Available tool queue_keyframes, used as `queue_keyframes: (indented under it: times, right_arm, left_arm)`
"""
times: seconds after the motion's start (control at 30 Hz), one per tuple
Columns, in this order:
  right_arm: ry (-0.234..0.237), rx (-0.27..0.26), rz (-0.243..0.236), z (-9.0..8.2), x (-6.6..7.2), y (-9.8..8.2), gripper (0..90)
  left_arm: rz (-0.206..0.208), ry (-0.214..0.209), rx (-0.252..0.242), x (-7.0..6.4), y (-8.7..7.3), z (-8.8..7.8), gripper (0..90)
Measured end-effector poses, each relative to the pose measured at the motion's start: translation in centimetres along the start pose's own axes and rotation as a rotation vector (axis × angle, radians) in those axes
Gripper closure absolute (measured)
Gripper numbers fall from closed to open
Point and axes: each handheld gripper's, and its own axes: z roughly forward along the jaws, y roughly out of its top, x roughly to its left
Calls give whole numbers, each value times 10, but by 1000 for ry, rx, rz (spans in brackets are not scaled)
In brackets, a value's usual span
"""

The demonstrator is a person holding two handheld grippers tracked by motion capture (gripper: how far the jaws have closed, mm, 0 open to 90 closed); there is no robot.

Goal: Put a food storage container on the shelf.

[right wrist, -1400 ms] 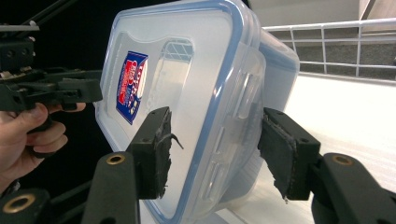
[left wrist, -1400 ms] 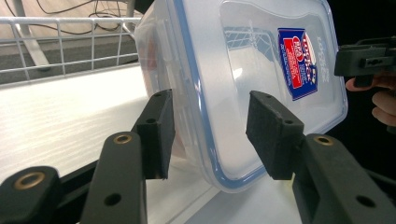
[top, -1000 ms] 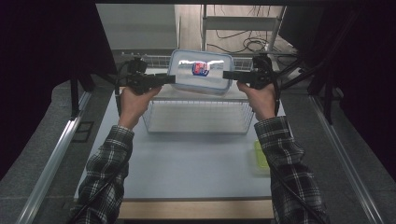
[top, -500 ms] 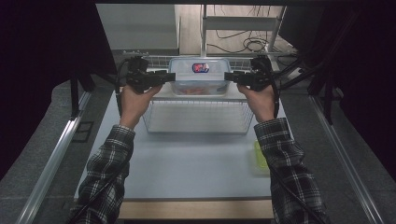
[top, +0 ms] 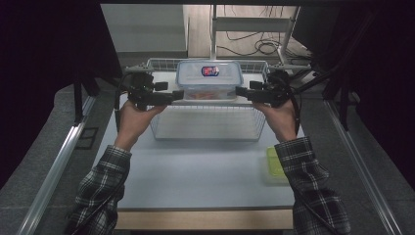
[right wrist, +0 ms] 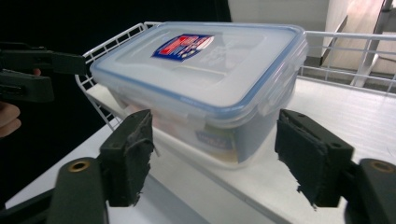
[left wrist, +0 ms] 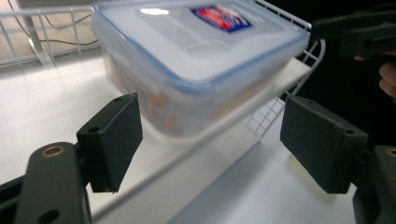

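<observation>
In the high view, left of centre, the left gripper (top: 177, 94) points toward the middle of the frame, its tips just beside the left end of the plastic box (top: 209, 78). Its jaws have just been opening and now stand spread. In the left gripper view the two black pads (left wrist: 114, 140) sit apart with nothing pinched; the box (left wrist: 196, 51) lies beyond them, in the upper middle of the frame.

The box, with a clear lid, a blue seal and a red and blue label, rests on a white shelf board (top: 166, 83) in the upper centre of the high view, ringed at the back by a wire rail (top: 161, 62). Below it in the frame stands a wire basket (top: 208, 122).

Right of centre, the right gripper (top: 242, 92) mirrors the left, its tips just beside the box's right end. Its jaws have also just been opening and are spread on nothing; in the right gripper view the box (right wrist: 205, 79) sits beyond the pads (right wrist: 306, 156).

The step in hand looks like the release after setting the box on the shelf. The next move probably calls for drawing both grippers straight outward, clear of the box ends, without nudging it or catching the rail.
</observation>
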Motion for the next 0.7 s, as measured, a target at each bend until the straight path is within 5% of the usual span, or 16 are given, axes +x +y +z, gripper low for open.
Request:
queue_keyframes:
  times: [0.27,0.43,0.7]
  right_arm:
    - [-15,13,-91,-5,14,-15,174]
    - [-20,24,-134,-5,22,-26,137]
    - [5,23,-151,-9,31,-42,101]
  left_arm:
    - [39,2,41,-12,-23,-4,181]
    - [98,12,60,-22,-35,-4,162]
    - [114,-15,80,-34,-56,-6,162]
